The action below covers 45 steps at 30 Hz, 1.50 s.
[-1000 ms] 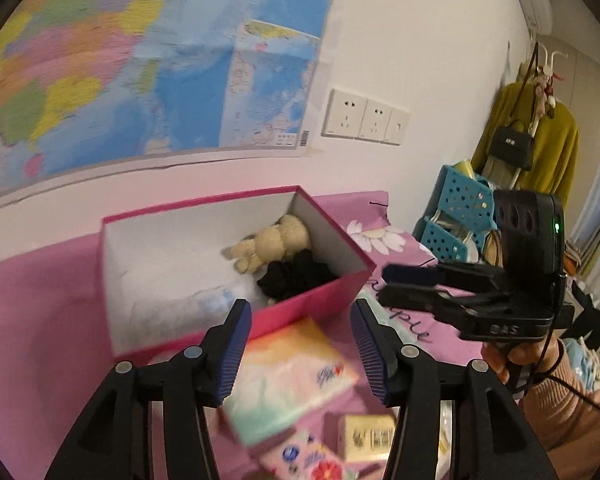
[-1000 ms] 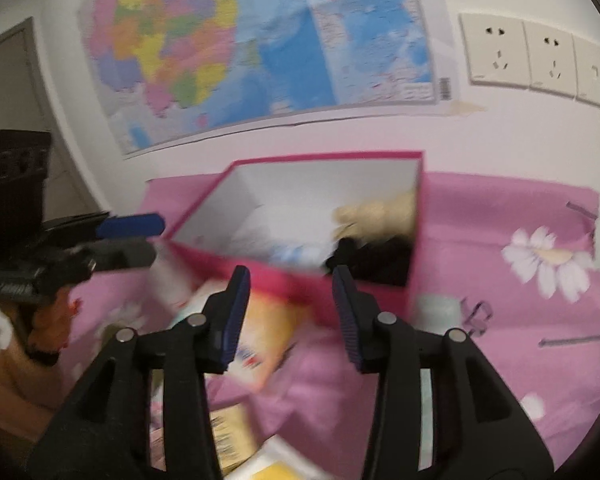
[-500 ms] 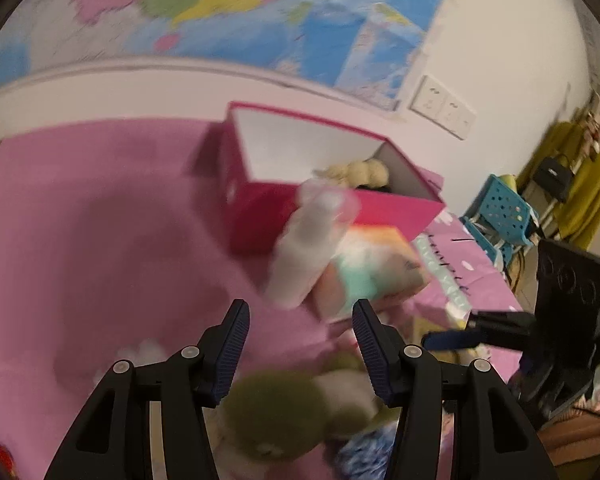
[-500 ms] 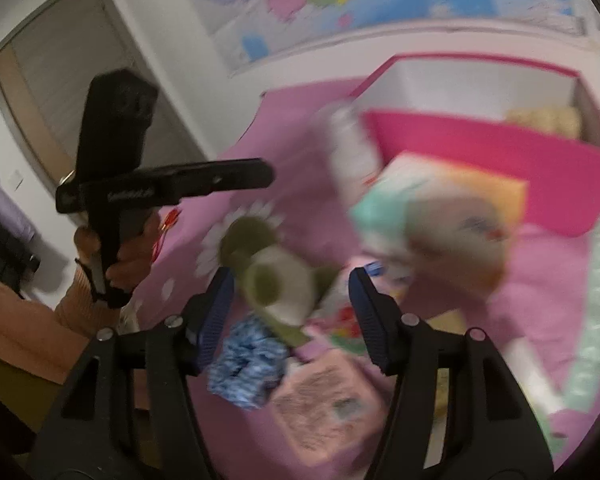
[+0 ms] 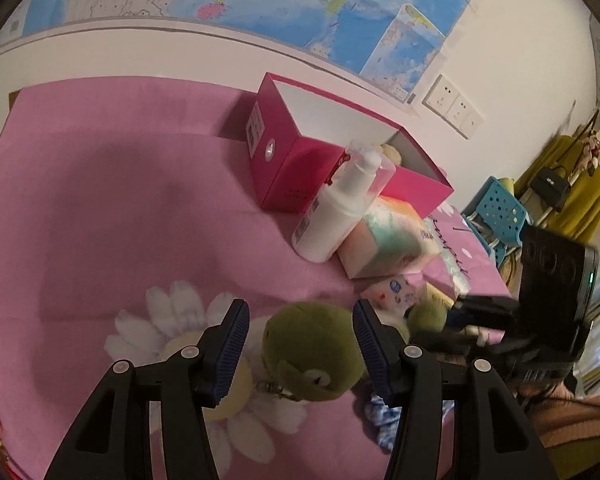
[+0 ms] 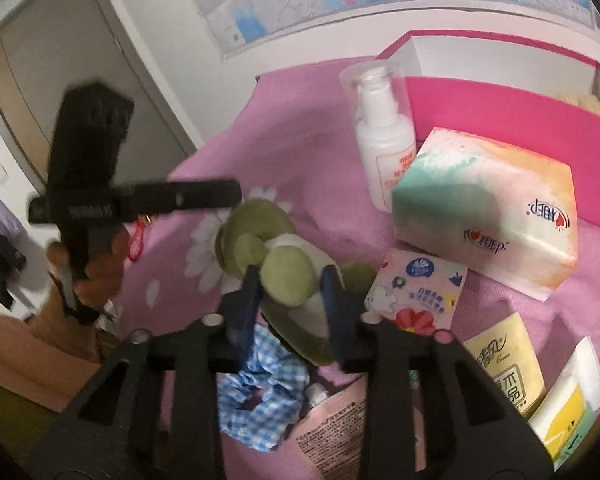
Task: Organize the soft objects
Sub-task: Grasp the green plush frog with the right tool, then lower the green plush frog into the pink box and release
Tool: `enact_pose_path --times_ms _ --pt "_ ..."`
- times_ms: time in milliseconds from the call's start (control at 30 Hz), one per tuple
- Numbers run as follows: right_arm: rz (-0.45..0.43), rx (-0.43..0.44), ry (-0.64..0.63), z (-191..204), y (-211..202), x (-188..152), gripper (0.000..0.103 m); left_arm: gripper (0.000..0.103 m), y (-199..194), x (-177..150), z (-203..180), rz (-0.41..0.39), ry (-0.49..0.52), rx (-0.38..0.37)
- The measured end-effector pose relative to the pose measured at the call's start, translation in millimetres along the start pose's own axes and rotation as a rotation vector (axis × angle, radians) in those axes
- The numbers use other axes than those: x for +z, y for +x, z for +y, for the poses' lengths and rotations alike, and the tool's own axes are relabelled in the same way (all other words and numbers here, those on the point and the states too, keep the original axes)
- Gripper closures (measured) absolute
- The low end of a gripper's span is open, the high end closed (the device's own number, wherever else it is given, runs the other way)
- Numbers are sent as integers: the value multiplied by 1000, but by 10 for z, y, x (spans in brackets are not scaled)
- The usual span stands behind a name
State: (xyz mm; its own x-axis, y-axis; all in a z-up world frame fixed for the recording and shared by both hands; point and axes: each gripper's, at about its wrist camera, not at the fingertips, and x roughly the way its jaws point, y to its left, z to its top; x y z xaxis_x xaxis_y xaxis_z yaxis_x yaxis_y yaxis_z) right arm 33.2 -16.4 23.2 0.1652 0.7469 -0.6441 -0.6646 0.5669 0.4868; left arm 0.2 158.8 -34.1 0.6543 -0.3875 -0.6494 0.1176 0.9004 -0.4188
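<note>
both tongs came down to the green frog toy

both tongs moved from the pink box [image 5: 284, 168] down to the green frog toy [image 6: 276, 256]. right tongs [image 6: 290, 292] just squeezed in and pinch its foot. left tongs [image 5: 300, 344] stay open, with its head between the fingers, not touching. toy lies on the pink cloth [image 5: 100, 220], near the box.

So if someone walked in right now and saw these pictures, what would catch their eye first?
Probably the green plush frog lying on the pink flowered bedspread, with the right claw just closed on one of its limbs and the left claw open above its head. Behind it, a white pump bottle leans on a pastel tissue pack in front of the open pink box.
</note>
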Motion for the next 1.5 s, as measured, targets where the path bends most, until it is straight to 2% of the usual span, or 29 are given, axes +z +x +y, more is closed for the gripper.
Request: enact_pose_path --times_ms 200,333,567,667,800,967,1100,1333,1500 --pt "-47 68 40 4 -118 111 80 44 -93 -63 -21 2 32 -69" --pt "-71 100 53 9 -142 240 80 42 -206 -73 -97 -23 54 -111" --pt "-156 118 37 59 -411 417 80 36 -284 -53 -236 -32 123 -117" --pt "-196 129 32 58 -556 529 80 36 -235 16 -322 -27 145 -127" --pt "-244 122 -5 92 -735 665 80 36 -243 200 -491 -59 181 -173" --pt "-314 92 -49 48 -971 860 80 36 -248 542 -706 -96 238 -156" --pt "-354 65 -62 -107 -1072 1073 80 36 -199 772 -841 -118 283 -109" --pt "-381 9 -51 -445 -1066 1333 80 36 67 1213 -929 -108 324 -28" --pt "-366 -27 -38 -710 -944 1445 80 37 388 1477 -871 -59 306 10"
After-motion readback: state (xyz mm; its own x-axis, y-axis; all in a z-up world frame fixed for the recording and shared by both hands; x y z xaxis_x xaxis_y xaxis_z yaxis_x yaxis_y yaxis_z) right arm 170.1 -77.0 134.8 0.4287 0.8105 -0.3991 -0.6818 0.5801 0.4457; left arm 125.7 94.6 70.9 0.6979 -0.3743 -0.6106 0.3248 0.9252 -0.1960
